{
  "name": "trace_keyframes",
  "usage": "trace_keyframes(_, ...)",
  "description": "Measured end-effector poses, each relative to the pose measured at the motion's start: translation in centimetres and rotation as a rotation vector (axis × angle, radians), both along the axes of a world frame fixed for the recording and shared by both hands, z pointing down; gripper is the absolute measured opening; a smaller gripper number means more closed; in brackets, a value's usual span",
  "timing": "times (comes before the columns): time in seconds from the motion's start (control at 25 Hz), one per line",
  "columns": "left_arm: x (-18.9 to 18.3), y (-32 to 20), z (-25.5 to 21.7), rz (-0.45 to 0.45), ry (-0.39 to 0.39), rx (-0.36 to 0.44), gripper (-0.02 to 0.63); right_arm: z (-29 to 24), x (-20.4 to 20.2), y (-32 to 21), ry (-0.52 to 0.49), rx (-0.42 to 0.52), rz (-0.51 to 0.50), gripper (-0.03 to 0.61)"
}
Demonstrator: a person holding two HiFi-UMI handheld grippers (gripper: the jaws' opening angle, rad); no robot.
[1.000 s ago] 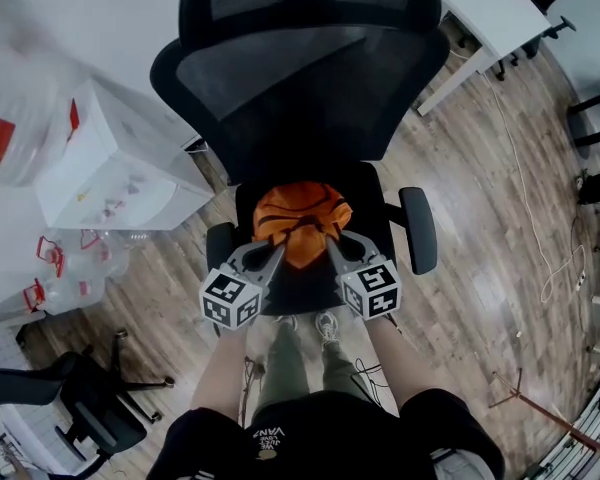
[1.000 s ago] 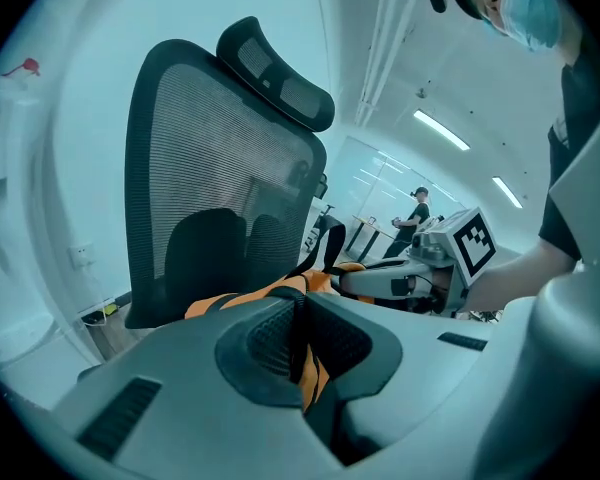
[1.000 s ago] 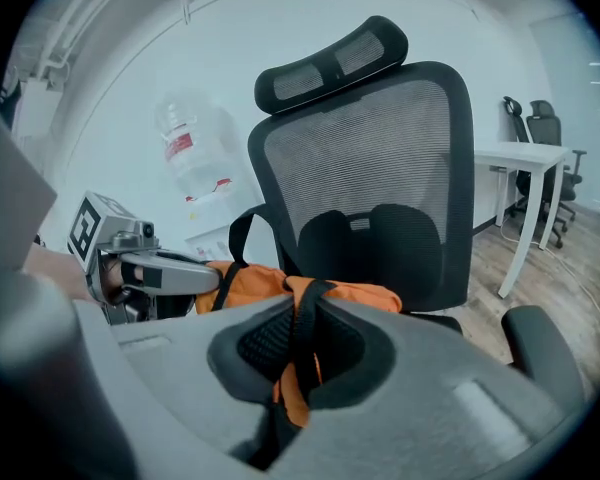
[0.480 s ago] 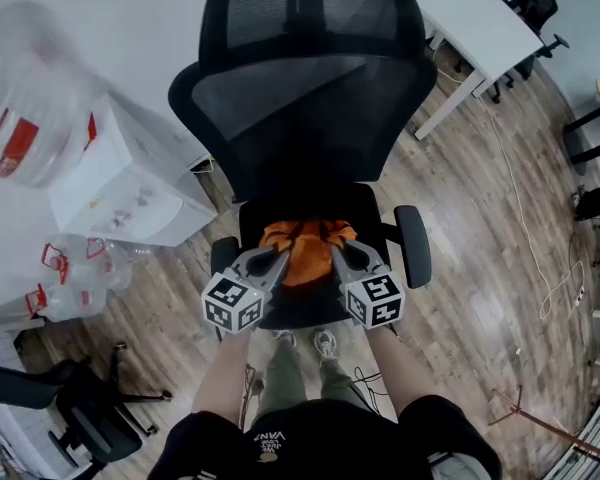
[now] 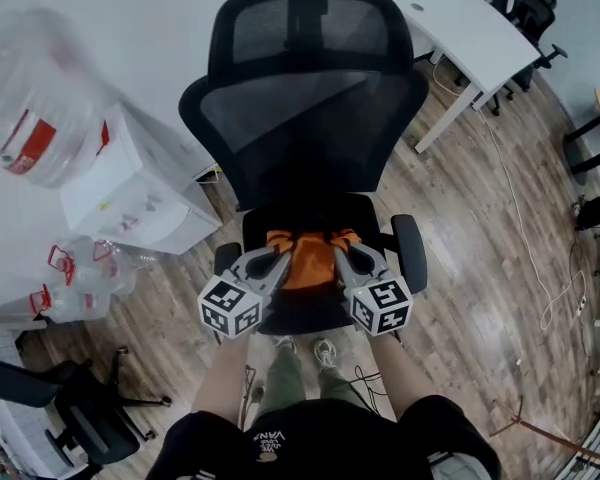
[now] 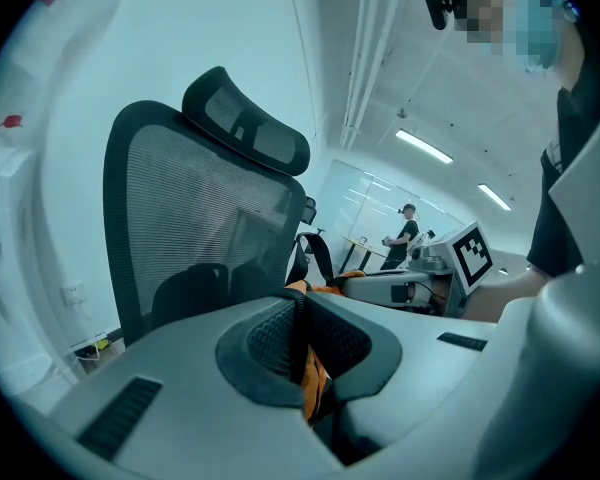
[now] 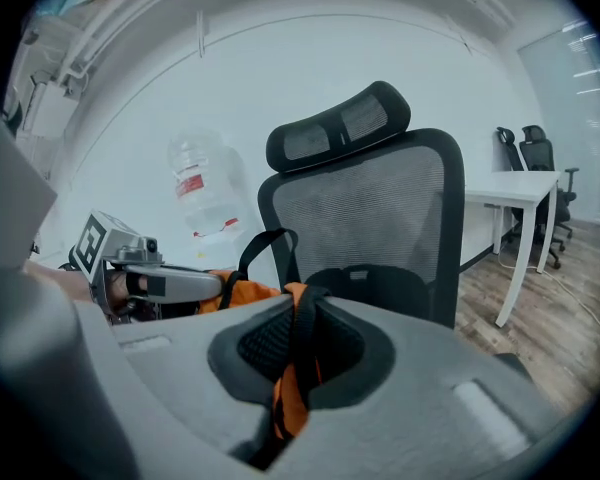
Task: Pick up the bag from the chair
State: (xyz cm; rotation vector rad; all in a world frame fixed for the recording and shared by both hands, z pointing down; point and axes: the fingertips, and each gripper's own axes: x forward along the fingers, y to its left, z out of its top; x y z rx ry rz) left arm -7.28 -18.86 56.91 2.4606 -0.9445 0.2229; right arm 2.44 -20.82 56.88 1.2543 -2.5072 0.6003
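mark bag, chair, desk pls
bag (image 5: pixel 310 258), head view, middle of the orange fabric
chair (image 5: pixel 310 133), head view, mesh backrest
desk (image 5: pixel 475 28), head view, white top

The bag (image 5: pixel 310 256) is showing bright orange with a black strap (image 7: pixel 304 338) between the jaws of the grey left gripper (image 5: pixel 277 260) and grey right gripper (image 5: pixel 342 258), whose marker cubes (image 5: pixel 230 306) are wearing black-and-white squares. Beyond both grippers the office chair (image 5: pixel 310 128) is showing black mesh. Off the right gripper's outer side the floor (image 5: pixel 470 268) is showing brown wood grain, and past the left one a clear water jug (image 5: pixel 40 108) is carrying a red-and-white label.
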Motion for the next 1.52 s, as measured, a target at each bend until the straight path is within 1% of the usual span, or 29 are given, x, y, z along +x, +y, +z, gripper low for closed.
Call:
trace_keyframes(0.48,0.5,1.4,-4.4,-0.016,0.008,0.053,0.020,-5.0,0.5,1.1,-0.024,0.072,-0.004,0.008)
trace_keyframes(0.92,0.5,2.1,-10.3,-0.039,0.006,0.155,0.020,-10.7,0.4,1.8,-0.063,0.152,-0.027,0.008)
trace_keyframes(1.32,-0.2,2.9,-14.7,-0.065,-0.004,0.234,0.020,-15.2,-0.2,2.4,-0.080,0.228,-0.057,0.008)
trace_keyframes(1.52,-0.2,3.6,-17.2,-0.072,-0.010,0.286,0.020,-17.7,-0.2,3.2,-0.094,0.273,-0.065,0.008)
